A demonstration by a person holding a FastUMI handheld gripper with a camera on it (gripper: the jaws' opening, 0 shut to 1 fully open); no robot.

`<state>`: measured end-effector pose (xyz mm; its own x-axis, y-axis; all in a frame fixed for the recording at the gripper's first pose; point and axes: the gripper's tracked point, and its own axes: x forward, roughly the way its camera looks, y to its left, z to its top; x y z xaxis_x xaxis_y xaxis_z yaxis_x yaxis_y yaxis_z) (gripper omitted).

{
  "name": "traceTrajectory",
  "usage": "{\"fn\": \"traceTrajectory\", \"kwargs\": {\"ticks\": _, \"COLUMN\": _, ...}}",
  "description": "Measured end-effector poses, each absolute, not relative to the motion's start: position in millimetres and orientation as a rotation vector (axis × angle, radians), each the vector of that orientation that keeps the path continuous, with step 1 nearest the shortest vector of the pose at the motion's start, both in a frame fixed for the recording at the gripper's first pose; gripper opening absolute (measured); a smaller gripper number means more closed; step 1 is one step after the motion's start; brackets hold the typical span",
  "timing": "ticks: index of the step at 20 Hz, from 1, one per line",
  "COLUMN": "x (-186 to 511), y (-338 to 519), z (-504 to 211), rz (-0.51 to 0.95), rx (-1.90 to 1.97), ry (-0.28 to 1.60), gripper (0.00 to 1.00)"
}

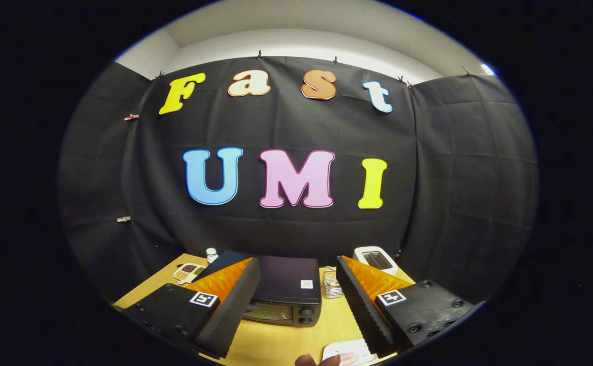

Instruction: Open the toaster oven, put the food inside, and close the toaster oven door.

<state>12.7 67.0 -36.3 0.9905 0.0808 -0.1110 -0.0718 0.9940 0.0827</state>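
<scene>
A dark toaster oven (286, 284) sits on the wooden table (281, 340), between and just beyond my fingers, its door shut and two knobs (305, 315) showing at its front right. My gripper (296, 310) hangs above the table, open, with nothing between the fingers. A white plate (344, 351) lies near the right finger at the table's near side, with a brownish piece of food (316, 360) at its edge, partly cut off from sight.
A white toaster (376, 259) stands at the back right. A small clear rack or glass holder (331, 285) sits right of the oven. At the back left are a white sectioned dish (188, 272) with grains and a small white bottle (212, 253). Black cloth walls close the booth.
</scene>
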Motion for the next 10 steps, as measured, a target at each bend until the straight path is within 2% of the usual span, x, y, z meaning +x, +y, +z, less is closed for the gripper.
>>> {"fn": "traceTrajectory", "kwargs": {"ticks": 10, "x": 43.3, "y": 160.3, "z": -117.8, "rz": 0.142, "rx": 0.143, "ry": 0.325, "gripper": 0.98}}
